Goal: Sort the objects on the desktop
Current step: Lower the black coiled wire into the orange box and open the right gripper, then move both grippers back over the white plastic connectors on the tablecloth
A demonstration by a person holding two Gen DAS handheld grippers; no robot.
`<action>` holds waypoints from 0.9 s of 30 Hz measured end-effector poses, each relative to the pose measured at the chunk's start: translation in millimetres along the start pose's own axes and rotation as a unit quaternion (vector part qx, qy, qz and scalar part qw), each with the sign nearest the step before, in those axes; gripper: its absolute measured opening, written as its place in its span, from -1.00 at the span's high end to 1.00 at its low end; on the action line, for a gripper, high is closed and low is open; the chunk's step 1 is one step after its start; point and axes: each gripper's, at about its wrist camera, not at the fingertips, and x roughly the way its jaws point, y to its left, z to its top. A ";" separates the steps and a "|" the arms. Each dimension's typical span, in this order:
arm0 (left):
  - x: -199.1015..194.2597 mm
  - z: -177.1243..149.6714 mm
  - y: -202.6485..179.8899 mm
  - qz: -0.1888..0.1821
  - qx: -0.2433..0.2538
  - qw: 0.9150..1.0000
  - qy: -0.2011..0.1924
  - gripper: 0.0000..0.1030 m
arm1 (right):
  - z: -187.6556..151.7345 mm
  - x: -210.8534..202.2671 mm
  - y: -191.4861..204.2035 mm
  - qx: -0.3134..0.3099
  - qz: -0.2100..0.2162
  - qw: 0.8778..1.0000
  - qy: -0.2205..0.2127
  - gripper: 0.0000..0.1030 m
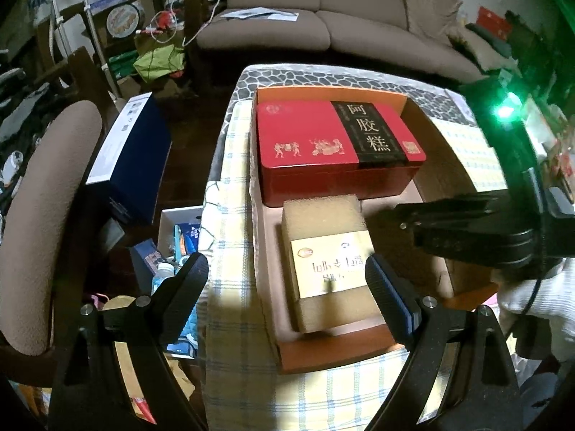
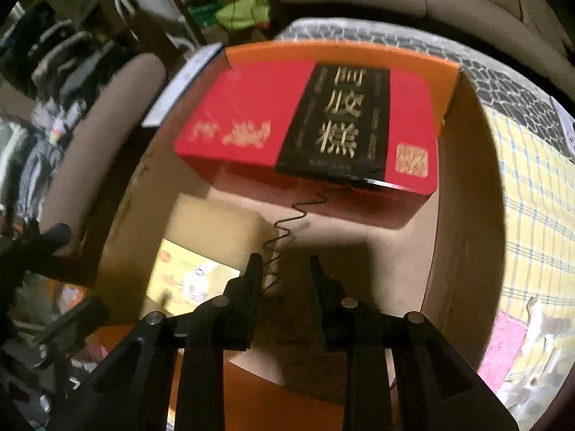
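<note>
An orange tray box (image 1: 334, 353) lies on the checked tablecloth. In it stand a red tin with a black label (image 1: 334, 147) at the far end and a gold carton (image 1: 329, 258) nearer me. My left gripper (image 1: 287, 280) is open above the tray's near end, its fingers either side of the gold carton and apart from it. My right gripper (image 2: 284, 269) hovers inside the tray (image 2: 445, 68), right of the gold carton (image 2: 201, 251) and before the red tin (image 2: 323, 125). Its fingers stand a narrow gap apart with a thin black coiled wire (image 2: 287, 226) by the left finger.
The right gripper's body (image 1: 478, 230) reaches in from the right in the left wrist view. A brown sofa (image 1: 323, 10) stands behind the table. A padded chair (image 1: 39, 215) and a blue box (image 1: 133, 158) are left of the table. A pink cloth (image 2: 506, 344) lies at right.
</note>
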 end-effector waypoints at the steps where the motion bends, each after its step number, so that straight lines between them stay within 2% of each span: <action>1: 0.2 0.0 -0.3 -0.001 0.000 1.000 0.000 -0.71 | -0.7 1.6 -0.2 0.001 0.000 1.000 0.003 0.50; 5: -0.5 0.8 0.1 -0.004 -0.004 1.000 0.000 -0.71 | -6.4 -7.5 -2.8 -0.001 0.013 1.000 -0.011 0.49; 7: -1.9 1.2 -0.1 -0.006 -0.006 1.000 -0.001 -0.71 | -8.2 -18.8 -4.3 0.000 0.020 0.999 -0.026 0.35; 9: -3.4 0.9 -1.5 -0.007 -0.006 1.000 -0.001 -0.72 | -10.4 -36.5 -9.3 0.002 0.022 0.999 -0.048 0.02; 11: -4.8 0.5 -3.0 -0.009 -0.008 1.000 -0.001 -0.78 | -11.6 -53.4 -12.2 -0.001 0.024 0.998 -0.066 -0.07; 13: -6.7 0.1 -4.6 -0.015 -0.013 1.000 -0.002 -0.85 | -13.7 -69.1 -15.1 -0.005 0.021 0.996 -0.082 -0.26; 15: -8.6 -0.6 -6.8 -0.022 -0.018 1.000 -0.001 -0.95 | -17.6 -84.2 -14.8 -0.010 0.023 0.995 -0.100 -0.57; 19: -13.6 -2.5 -13.8 -0.036 -0.024 0.999 0.001 -1.00 | -32.5 -109.4 -20.5 -0.019 0.016 0.992 -0.127 -0.73; 23: -19.0 -5.8 -18.3 -0.057 -0.036 0.998 0.009 -1.00 | -46.9 -116.4 -27.3 -0.009 0.016 0.991 -0.131 -0.97; 27: -24.2 -9.9 -26.9 -0.049 -0.023 0.998 0.014 -1.00 | -65.7 -121.1 -37.6 0.004 0.014 0.991 -0.130 -0.99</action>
